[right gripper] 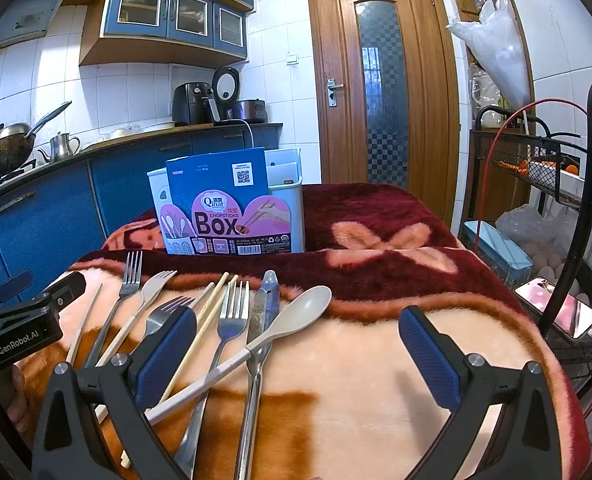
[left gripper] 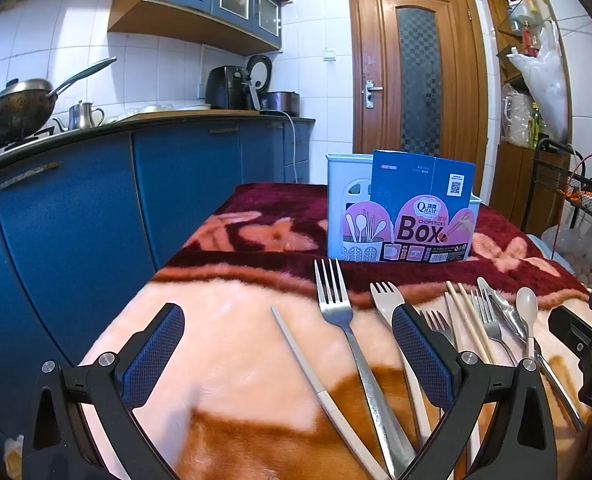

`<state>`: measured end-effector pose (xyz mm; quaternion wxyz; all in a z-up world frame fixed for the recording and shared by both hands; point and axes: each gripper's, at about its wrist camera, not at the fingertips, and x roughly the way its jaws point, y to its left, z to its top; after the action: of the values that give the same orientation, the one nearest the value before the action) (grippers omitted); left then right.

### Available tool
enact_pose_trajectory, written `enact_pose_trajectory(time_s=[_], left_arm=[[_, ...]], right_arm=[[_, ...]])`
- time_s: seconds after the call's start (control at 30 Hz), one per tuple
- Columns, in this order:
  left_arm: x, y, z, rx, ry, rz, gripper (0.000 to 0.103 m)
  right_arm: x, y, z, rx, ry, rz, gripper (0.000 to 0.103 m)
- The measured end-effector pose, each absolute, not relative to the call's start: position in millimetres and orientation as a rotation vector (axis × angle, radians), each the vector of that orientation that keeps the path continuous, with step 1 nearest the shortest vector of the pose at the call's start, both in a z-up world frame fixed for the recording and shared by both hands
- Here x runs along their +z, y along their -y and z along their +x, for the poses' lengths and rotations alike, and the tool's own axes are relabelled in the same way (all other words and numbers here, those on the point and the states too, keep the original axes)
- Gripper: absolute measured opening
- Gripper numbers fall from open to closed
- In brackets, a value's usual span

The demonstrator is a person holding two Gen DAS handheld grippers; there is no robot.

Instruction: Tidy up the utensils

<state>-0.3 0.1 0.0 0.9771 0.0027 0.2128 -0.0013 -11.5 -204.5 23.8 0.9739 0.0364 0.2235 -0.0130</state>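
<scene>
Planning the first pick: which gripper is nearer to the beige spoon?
Right. The beige spoon lies between the right gripper fingers; the left gripper hovers off to its left, over a steel fork.

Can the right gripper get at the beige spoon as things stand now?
Probably yes: the right gripper is open, the beige spoon lies on top of the other utensils, nothing covers it.

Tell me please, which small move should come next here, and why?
Probably lower the right gripper onto the beige spoon. Both grippers are open and hold nothing, the utensils lie loose on the blanket, and the spoon rests on top of the others, nearest those jaws. The chopsticks box waits behind.
</scene>
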Motion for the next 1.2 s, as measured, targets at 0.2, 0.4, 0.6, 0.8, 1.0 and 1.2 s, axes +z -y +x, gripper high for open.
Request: enact_pose_trajectory(time_s=[0.2,0.4,0.6,0.8,1.0,1.2], left_arm=[[0.0,-0.1,-0.3,-0.003,-0.429,0.005,0.103],[0.0,-0.1,-0.3,-0.003,-0.429,0.005,0.103],[0.0,0.0,-0.3,-0.003,-0.429,0.004,0.103],[0.0,0.1,0.6,-0.004,-0.439,0.002,0.103],[0.4,-1.5,8.9,-0.011,-0.480,-0.004,0.103],[8.4,-13.7,10.4,-0.009,-0.528,0.012,0.103]], right_arm=[[23.7,204.6,-11.5,-0.026,-0.450,0.073,0.103],[23.6,204.8,-11.2,-0.026,-0.452,0.074,0.103],[23.5,205.1,-11.3,-0.026,-0.452,0.074,0.103],[23.0,206.2,-9.9,-0.024,-0.455,0.076,0.103],[23.3,211.3,-6.8,-0.008,-0.498,0.106,0.103],[28.6,216.5,2.6,0.034,-0.577,0.122,0.103]])
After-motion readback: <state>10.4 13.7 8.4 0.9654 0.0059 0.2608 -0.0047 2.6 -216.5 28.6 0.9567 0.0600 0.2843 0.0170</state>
